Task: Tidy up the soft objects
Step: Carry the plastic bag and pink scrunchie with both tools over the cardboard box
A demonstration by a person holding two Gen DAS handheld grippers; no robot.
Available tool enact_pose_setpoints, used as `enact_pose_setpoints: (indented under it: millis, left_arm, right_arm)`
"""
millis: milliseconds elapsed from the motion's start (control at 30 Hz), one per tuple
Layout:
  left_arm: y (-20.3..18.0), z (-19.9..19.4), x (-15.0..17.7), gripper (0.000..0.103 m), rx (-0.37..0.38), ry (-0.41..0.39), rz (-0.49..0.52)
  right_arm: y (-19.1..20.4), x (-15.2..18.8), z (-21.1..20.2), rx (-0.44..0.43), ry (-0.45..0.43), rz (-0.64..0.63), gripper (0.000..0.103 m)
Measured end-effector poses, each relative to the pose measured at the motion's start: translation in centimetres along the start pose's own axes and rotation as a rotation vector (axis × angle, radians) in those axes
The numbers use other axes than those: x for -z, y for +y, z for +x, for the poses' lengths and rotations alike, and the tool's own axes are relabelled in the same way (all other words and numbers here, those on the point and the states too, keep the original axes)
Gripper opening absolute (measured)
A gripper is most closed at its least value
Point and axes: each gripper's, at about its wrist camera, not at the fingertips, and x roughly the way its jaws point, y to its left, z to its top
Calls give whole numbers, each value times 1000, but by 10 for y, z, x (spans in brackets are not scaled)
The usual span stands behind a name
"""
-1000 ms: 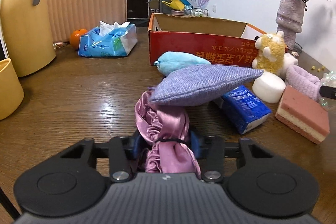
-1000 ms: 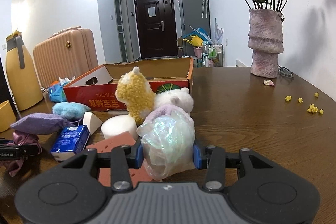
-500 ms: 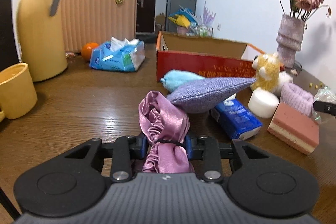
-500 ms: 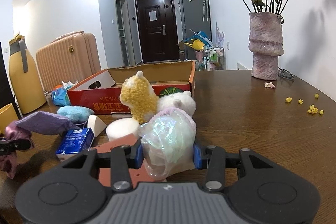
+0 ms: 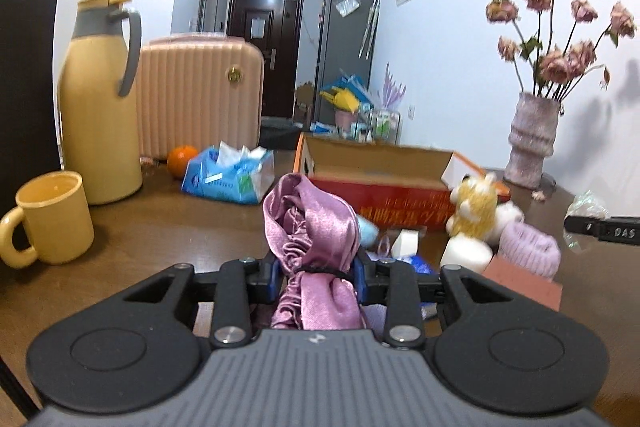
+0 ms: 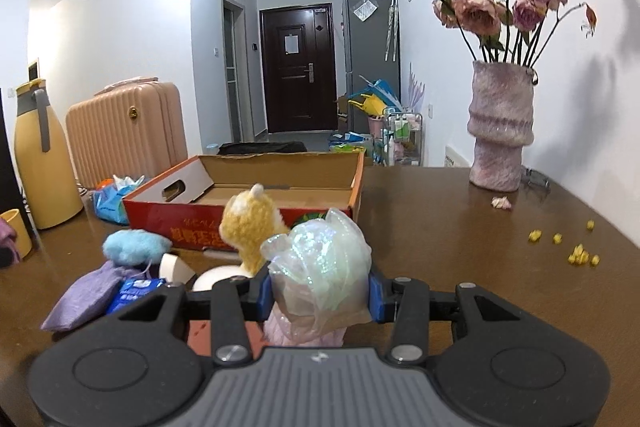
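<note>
My left gripper [image 5: 318, 273] is shut on a pink satin scrunchie [image 5: 312, 227] and holds it above the table. My right gripper [image 6: 318, 297] is shut on an iridescent plastic mesh bundle [image 6: 320, 259], also lifted. The open red cardboard box [image 6: 280, 187] stands behind a pile of soft things: a yellow plush toy [image 6: 252, 223], a light blue plush [image 6: 134, 245], a purple fabric pouch [image 6: 86, 293], a blue tissue packet [image 6: 134, 289] and a white round sponge [image 6: 218, 275]. In the left wrist view a lilac knitted band [image 5: 528, 247] and a pink sponge [image 5: 524, 285] lie at the right.
A yellow thermos [image 5: 100, 99], a yellow mug [image 5: 52, 217], an orange [image 5: 182, 157] and a blue tissue pack [image 5: 230, 175] stand at the left. A vase of dried roses [image 6: 500, 131] stands at the right back. Yellow crumbs [image 6: 576, 253] lie at the right.
Both grippers have risen with their loads. The left gripper has lifted the scrunchie out from under the purple pouch, and the pouch now lies flat on the table.
</note>
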Motion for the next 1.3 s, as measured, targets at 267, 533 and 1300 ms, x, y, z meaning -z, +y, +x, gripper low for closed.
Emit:
enact_pose_setpoints:
  millis: [267,533,1300]
  left_arm:
    - [-17,-2,-30,33,16,-68,-8]
    - [-28,16,-52,33,15,-94,-29]
    - [-42,119,-101,33,-12,-106,-92]
  right_arm:
    - [-3,-35,15,31,-23,10,43]
    - [-2,-63,25,5,-94,73,43]
    - [28,-96,86,-24,-147,24,43]
